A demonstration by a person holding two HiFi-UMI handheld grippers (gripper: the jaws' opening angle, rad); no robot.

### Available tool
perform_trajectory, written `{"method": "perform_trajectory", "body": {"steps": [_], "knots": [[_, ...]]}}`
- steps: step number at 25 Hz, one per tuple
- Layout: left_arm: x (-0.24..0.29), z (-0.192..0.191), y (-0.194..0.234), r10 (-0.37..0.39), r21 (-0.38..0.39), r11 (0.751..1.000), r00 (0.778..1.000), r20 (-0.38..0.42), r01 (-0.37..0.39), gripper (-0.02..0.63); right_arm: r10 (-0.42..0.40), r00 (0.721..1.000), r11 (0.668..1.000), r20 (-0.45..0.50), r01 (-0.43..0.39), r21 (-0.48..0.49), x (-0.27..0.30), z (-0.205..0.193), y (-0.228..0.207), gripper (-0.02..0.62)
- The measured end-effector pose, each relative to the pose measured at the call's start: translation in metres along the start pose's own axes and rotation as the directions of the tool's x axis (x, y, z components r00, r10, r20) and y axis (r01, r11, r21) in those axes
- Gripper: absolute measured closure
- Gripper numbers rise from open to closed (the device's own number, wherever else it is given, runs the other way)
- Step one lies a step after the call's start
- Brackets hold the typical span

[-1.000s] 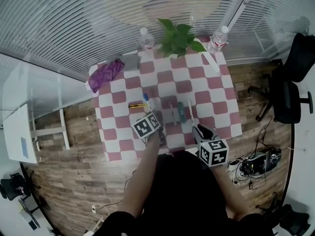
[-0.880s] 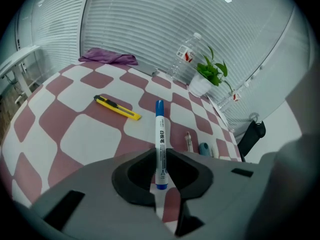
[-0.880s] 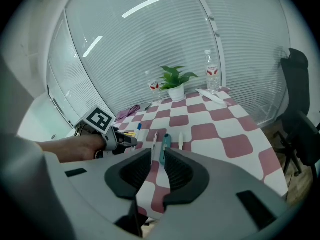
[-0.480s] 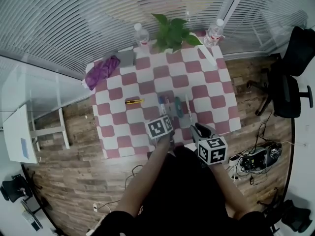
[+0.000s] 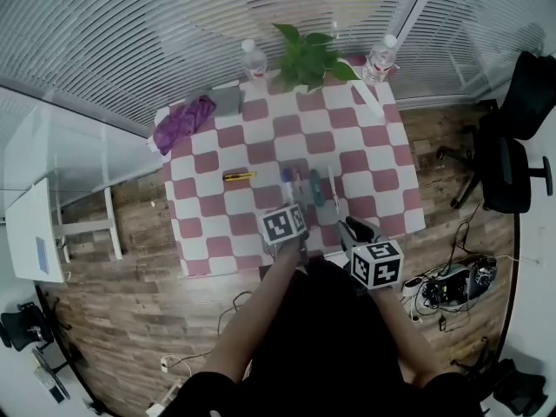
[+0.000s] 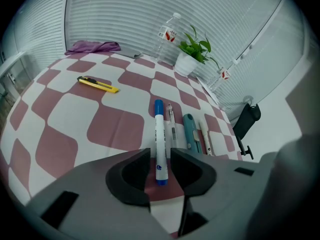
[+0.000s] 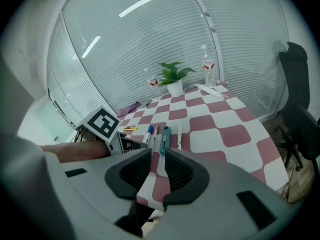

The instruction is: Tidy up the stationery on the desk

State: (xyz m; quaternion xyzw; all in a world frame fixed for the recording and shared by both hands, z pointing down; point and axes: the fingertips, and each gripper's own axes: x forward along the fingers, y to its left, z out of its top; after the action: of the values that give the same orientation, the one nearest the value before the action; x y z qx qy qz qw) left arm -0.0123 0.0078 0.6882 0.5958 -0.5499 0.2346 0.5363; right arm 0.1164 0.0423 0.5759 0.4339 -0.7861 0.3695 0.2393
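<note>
Nearest, the left claw (image 6: pixel 161 159) stands over the tail end of the blue marker (image 6: pixel 159 139). Its jaws have just been opening. The marker lies on the bench (image 6: pixel 110 126) in the gap between them, with a sliver of space on either side, so the pads do not press on it. It looks set down rather than held.

The marker should be light and stiff, with a smooth round barrel that could roll. The safest hold would be across the barrel near its middle, not on the cap.

The left forearm reaches forward from the person and the claw tips steeply down at the bench's near edge. Right of the marker, the right claw (image 7: pixel 157 159) hangs over that same near edge at a gentler slant. Its jaws are parted with nothing between them.

Just right of the marker, and parallel to it, lie a slim clear pen (image 6: pixel 171 121), a teal cutter (image 6: pixel 190 131) and a white pen (image 6: pixel 205 136), forming a neat row. Left of the marker and further out, well apart from the row, a yellow utility knife (image 6: pixel 98 84) lies askew. Judging by that, it is the piece left to gather. It is flat, light and rigid, and best pinched across its body.

Far beyond the marker, at the back edge, stand a potted plant (image 6: pixel 192 54) and a water bottle (image 6: pixel 167 34). A purple cloth (image 6: pixel 92 46) lies at the far left corner.
</note>
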Motion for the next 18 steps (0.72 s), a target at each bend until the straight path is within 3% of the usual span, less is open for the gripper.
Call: {"method": "perform_trajectory", "body": {"steps": [4,11,15,18], "knots": [[-0.007,0.0,-0.003,-0.012,0.043,0.999,1.0,0.0,0.012,0.411,0.013,1.0,1.0,0.001,-0.013,-0.006,0.003,0.003,0.005,0.495],[-0.038,0.026,0.015,0.035,0.201,0.978,0.993,0.114,-0.058,0.399,0.024,1.0,1.0,0.009,-0.024,0.001,0.007,0.007,0.013,0.495],[-0.044,0.058,0.039,0.056,0.346,0.931,0.981,0.183,-0.118,0.397,0.017,1.0,1.0,0.01,-0.017,0.004,0.01,0.009,0.015,0.495],[-0.043,0.08,0.052,0.014,0.49,0.866,0.983,0.183,-0.104,0.38,0.004,1.0,1.0,0.007,-0.004,0.005,0.012,0.01,0.015,0.495]]}}
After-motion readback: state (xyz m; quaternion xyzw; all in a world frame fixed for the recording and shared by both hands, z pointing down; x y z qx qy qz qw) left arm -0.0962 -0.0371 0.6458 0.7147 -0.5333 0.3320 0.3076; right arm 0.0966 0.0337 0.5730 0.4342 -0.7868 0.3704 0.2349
